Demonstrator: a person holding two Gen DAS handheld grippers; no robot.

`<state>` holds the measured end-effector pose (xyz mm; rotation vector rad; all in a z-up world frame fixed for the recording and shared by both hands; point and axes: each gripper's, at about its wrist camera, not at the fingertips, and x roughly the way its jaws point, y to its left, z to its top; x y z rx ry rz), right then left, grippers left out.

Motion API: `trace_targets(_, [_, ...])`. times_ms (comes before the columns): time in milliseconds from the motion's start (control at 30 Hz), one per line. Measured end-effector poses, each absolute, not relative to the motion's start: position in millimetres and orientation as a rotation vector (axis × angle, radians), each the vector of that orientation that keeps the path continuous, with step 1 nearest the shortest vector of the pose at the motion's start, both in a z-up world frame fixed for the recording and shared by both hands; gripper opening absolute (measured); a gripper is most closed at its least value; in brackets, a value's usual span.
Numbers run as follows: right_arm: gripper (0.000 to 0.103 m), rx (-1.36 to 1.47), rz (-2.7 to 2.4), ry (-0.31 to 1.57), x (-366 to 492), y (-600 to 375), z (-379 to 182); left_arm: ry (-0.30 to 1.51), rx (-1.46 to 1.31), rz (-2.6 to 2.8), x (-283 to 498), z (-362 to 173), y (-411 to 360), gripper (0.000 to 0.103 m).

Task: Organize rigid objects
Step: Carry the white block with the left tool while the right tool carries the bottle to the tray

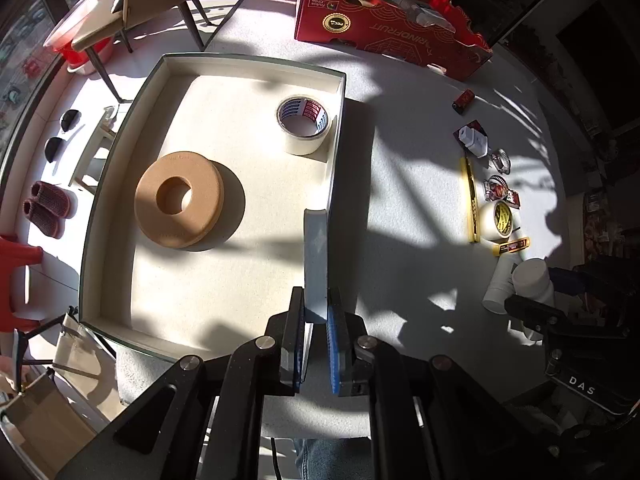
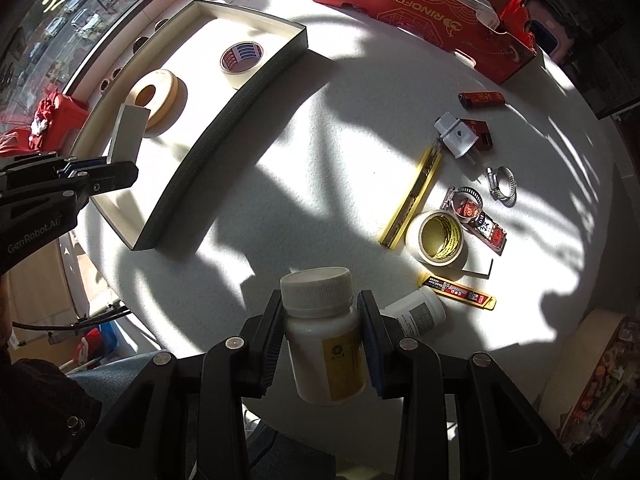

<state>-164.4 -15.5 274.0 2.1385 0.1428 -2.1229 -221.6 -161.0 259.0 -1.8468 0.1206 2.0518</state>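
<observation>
1. Table [image 2: 304, 184]: white, round, strongly sunlit with hard shadows. Landmark for all places below: the tray [image 1: 335, 168], a shallow cream box with dark outer walls.
2. Red carton [image 1: 384, 36]: beyond the tray's far right corner, well apart from it.
3. Tray contents: cork-coloured ring [image 1: 179, 199] near the middle; tape roll [image 1: 303, 123] in the far right corner, close to the wall.
4. Left gripper [image 1: 316, 336]: pads clamped tight on a thin grey slab [image 1: 316, 256], held on edge. In the left wrist view the slab lines up with the tray's right wall; the right wrist view shows it over the tray interior, near the ring.
5. Right gripper [image 2: 322, 332]: jaws part-way closed on a white bottle [image 2: 324, 332], cap pointing away from the camera, over bare table well right of the tray.
6. Loose items still out, well right of the tray: yellow tape roll [image 2: 436, 238], second white bottle [image 2: 418, 314], yellow strip [image 2: 412, 200], white plug [image 2: 456, 136], hose clamp [image 2: 502, 182].
7. Step in hand (judgement): carrying both items to the tray. Next: lower the slab to the floor clear of the ring, release; then bring the bottle over the wall.
</observation>
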Motion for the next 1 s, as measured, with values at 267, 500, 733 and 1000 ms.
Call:
trace_targets(267, [0.037,2.052,-2.078,0.091,-203,-59,276,-0.015,-1.919,2.155,-232,257,-214,0.011])
trace_targets(500, [0.037,2.002,-2.051,0.043,-239,-101,277,-0.050,-1.974,2.228,-241,249,-244,0.011])
trace_targets(733, [0.037,1.992,-2.023,0.058,-257,-126,270,-0.076,-2.009,2.253,-248,239,-254,0.011])
trace_targets(1000, [0.037,2.029,-1.994,0.029,-268,-136,255,-0.076,-2.039,2.234,-251,228,-252,0.011])
